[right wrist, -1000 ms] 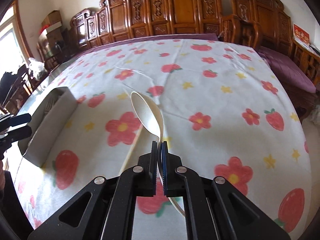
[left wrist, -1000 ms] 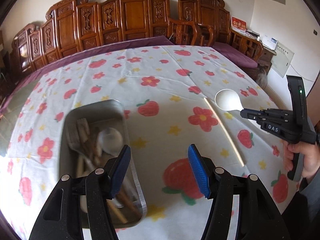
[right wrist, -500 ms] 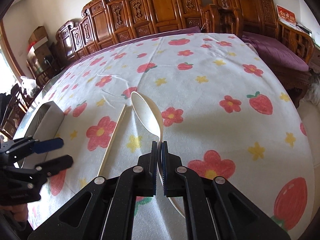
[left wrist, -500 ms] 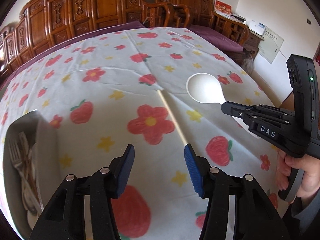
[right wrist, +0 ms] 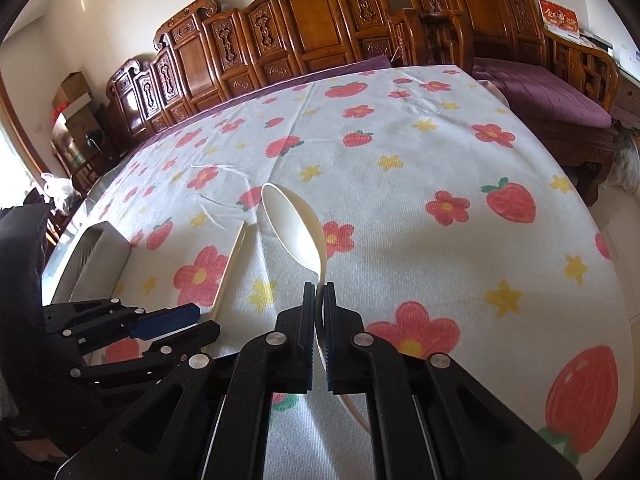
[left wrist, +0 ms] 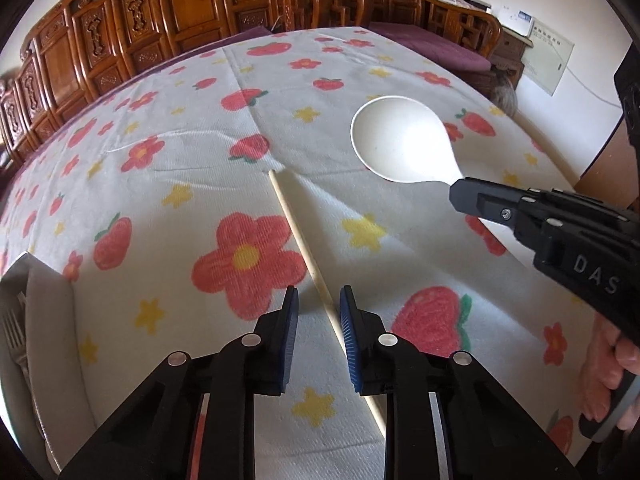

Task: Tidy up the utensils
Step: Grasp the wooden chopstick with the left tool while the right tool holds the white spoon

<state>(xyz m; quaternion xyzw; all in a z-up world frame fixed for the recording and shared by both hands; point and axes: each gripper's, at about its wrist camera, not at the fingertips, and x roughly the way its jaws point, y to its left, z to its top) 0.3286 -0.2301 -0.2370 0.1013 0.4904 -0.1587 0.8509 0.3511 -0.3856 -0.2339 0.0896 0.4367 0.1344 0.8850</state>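
Note:
A thin pale chopstick [left wrist: 296, 236] lies on the flowered tablecloth [left wrist: 168, 168]. My left gripper [left wrist: 319, 312] is low over its near half, jaws closing, with the stick in the gap close to the right pad but not pressed. My right gripper [right wrist: 319, 292] is shut on the handle of a white spoon [right wrist: 292, 220], bowl held forward above the cloth. In the left wrist view the spoon [left wrist: 404, 140] and right gripper [left wrist: 460, 196] sit at the right. In the right wrist view the chopstick [right wrist: 232, 264] and left gripper [right wrist: 206, 319] are at the lower left.
A metal tray [left wrist: 40, 320] holding a fork [left wrist: 12, 336] stands at the left table edge, also seen as the tray [right wrist: 96, 264]. Carved wooden chairs [right wrist: 304, 24] line the far side. A purple-cushioned bench [right wrist: 552, 96] stands beyond the right edge.
My left gripper has swung right from over the tray to the chopstick, dropped lower, and its jaws have narrowed. The right gripper still holds the spoon, rolled slightly.

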